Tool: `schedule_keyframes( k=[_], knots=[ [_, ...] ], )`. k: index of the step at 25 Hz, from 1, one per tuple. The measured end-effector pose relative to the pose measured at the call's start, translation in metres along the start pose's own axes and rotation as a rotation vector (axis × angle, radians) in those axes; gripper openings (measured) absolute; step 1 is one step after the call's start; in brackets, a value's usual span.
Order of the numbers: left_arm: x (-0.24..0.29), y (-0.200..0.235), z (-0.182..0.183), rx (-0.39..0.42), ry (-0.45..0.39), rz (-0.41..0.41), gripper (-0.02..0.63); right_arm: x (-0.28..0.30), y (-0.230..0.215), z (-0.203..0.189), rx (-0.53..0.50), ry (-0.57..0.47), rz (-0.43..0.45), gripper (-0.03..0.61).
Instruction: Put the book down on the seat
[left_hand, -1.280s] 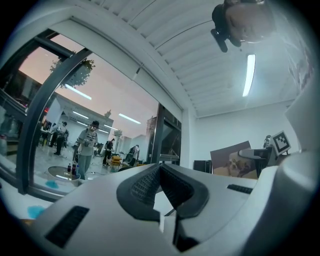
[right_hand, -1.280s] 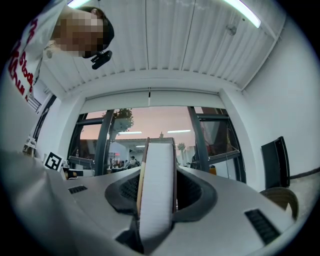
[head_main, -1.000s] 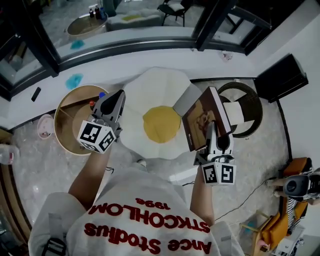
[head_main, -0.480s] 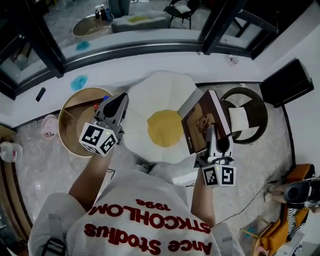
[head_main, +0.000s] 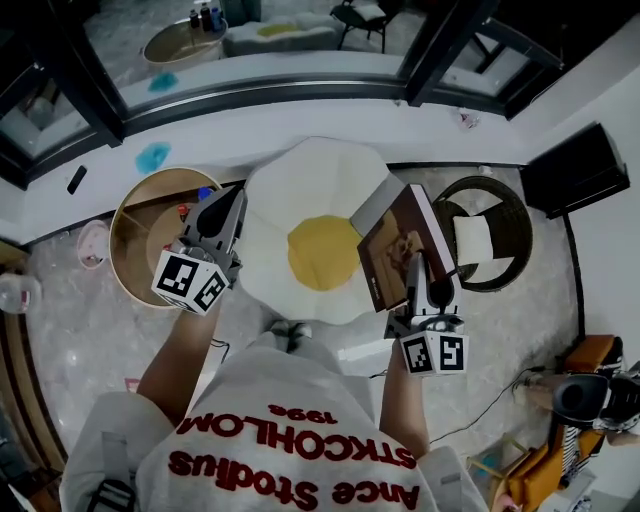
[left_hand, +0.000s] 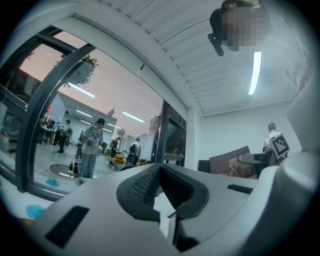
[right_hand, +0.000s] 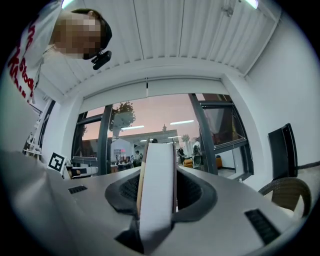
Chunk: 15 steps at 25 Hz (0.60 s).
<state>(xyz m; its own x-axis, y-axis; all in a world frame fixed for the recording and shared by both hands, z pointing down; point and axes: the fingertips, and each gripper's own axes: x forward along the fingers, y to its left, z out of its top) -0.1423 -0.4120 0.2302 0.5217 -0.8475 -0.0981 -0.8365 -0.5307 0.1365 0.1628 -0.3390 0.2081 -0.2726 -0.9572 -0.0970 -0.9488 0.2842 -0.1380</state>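
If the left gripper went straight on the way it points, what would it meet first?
Probably the window, near its dark frame post. Nothing shows between the left gripper and it, though depth is unclear.

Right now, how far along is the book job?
Done: the book is gripped in the right tongs. In hand: it hangs above the right edge of the egg-patterned seat. To do: lay it on the seat and release. The left tongs are shut and empty.

Even, cool indoor light; ceiling strip lamp (left_hand: 256, 73) glares; strong fisheye bending, dark vignetted corners; near surfaces softly blurred.
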Motion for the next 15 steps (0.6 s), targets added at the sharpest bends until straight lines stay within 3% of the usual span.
schedule_keyframes(
  k=[9, 15],
  knots=[
    [0.01, 0.013, -0.019, 0.011, 0.016, 0.04, 0.014, 0.015, -0.024, -0.024, 0.021, 0.052, -0.002, 0.161],
    [0.031, 0.021, -0.052, -0.001, 0.063, 0.049, 0.014, 0.023, -0.053, -0.053, 0.041, 0.106, -0.022, 0.161]
  ],
)
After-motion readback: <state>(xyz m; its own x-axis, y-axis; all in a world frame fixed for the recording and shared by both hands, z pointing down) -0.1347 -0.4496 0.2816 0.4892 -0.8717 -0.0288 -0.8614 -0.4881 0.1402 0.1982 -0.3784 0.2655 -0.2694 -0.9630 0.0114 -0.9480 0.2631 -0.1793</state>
